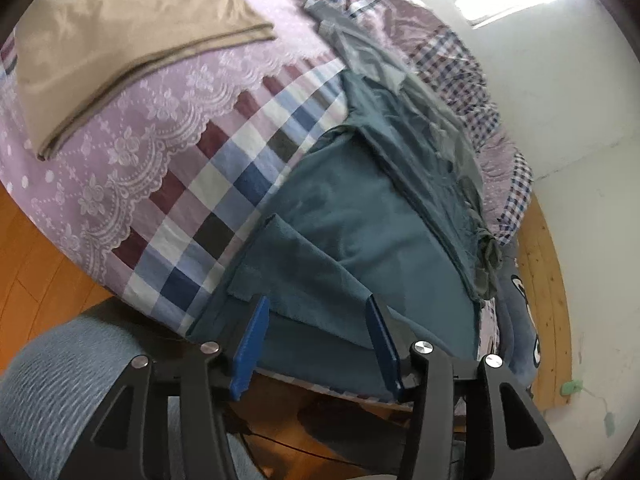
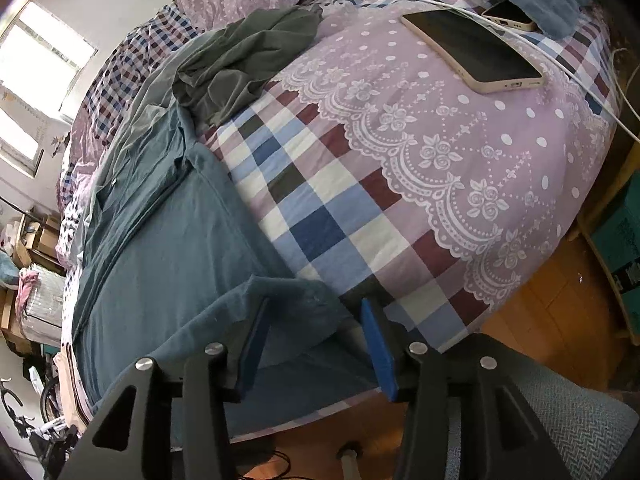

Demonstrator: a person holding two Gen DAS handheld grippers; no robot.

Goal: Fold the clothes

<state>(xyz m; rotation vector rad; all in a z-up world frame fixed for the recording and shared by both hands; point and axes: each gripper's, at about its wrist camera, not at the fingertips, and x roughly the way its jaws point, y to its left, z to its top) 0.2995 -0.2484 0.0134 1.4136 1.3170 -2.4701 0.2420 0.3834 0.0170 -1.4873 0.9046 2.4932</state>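
Bedroom setup: someone's working off a bed (image 2: 400, 184) with a purple lace-and-check cover, wood floor (image 1: 48, 264) showing below and a window (image 2: 44, 80) glowing at about 9 o'clock in the right wrist view.

Main item is a teal garment (image 1: 352, 216) that's lying spread along the near edge of the bed, probably so the edge works as a folding table. A rumpled grey garment (image 2: 248, 60) is sitting beyond it at 12 o'clock, looking like it's waiting its turn. A tan folded cloth (image 1: 120, 40) is parked at 10 o'clock in the left view, well apart, likely the done pile.

Left gripper (image 1: 316, 336) is hovering at the near hem with its blue fingers spread apart, and a flap of teal fabric is lying between them, not pinched as far as I can tell. Right gripper (image 2: 316, 340) is doing the same thing on the other near corner: jaws apart, a bunched bit of teal fabric sitting in the gap. My guess is both are lining up to pinch the two hem corners so the bottom gets carried up evenly.

Worth noting: a phone (image 2: 476, 52) and a second phone (image 2: 508, 16) on a cable (image 2: 576, 80) are resting at 1 o'clock, clear of the fold path.
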